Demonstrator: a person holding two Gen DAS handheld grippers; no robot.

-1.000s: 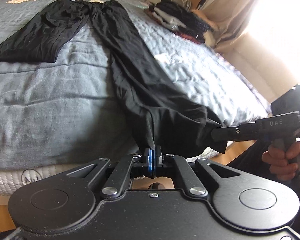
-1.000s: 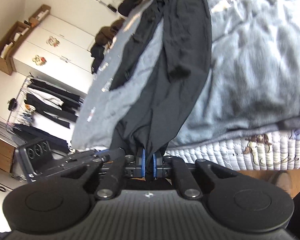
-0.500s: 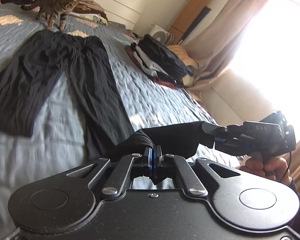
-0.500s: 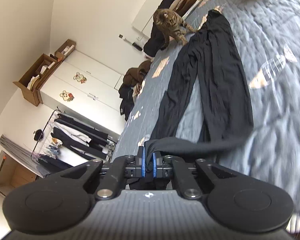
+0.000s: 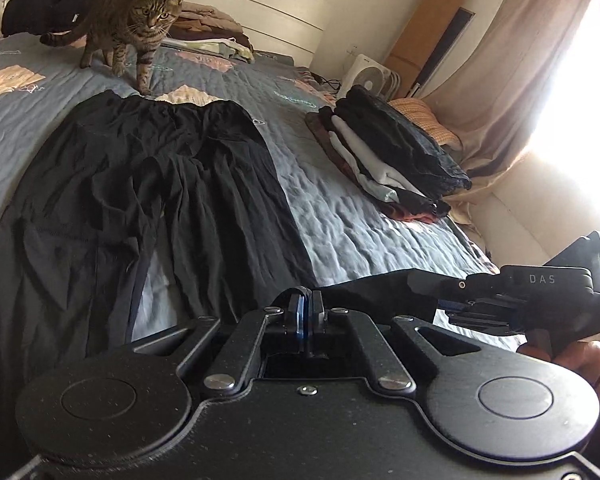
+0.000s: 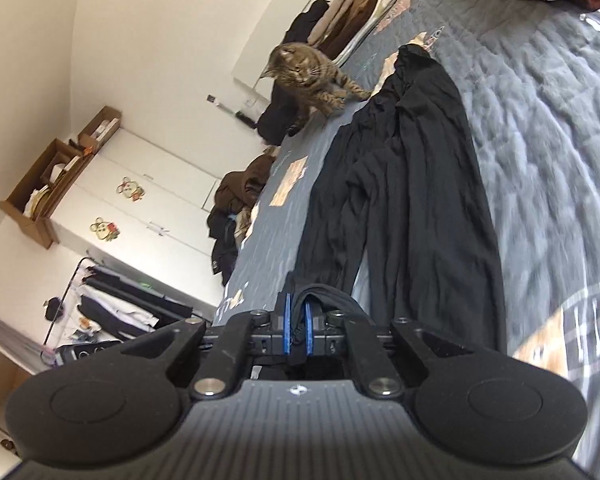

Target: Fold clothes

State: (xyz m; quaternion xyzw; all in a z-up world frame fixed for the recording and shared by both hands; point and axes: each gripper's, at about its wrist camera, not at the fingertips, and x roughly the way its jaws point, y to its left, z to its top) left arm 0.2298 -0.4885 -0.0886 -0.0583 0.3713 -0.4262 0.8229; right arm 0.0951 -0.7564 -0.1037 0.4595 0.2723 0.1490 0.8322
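Black trousers (image 5: 148, 184) lie lengthwise on the grey bedspread (image 5: 340, 216), waistband at the far end by a cat. My left gripper (image 5: 305, 304) is shut on the hem of one leg, and the hem stretches taut to the right, where my right gripper (image 5: 432, 292) grips its other corner. In the right wrist view the trousers (image 6: 412, 200) run away up the bed, and my right gripper (image 6: 298, 320) is shut on a bunch of black hem fabric lifted over the leg.
A tabby cat (image 5: 134, 20) stands at the waistband, also seen as the cat (image 6: 304, 76) in the right wrist view. A stack of folded clothes (image 5: 388, 156) sits at the bed's right side. More clothes (image 5: 204, 24) lie by the headboard. A wardrobe (image 6: 140, 200) and clothes rack (image 6: 112, 308) stand left.
Both grippers have carried the leg's hem from the foot of the bed up over the bedspread toward the waistband. The leg now doubles back on itself. The cat looks nearer.
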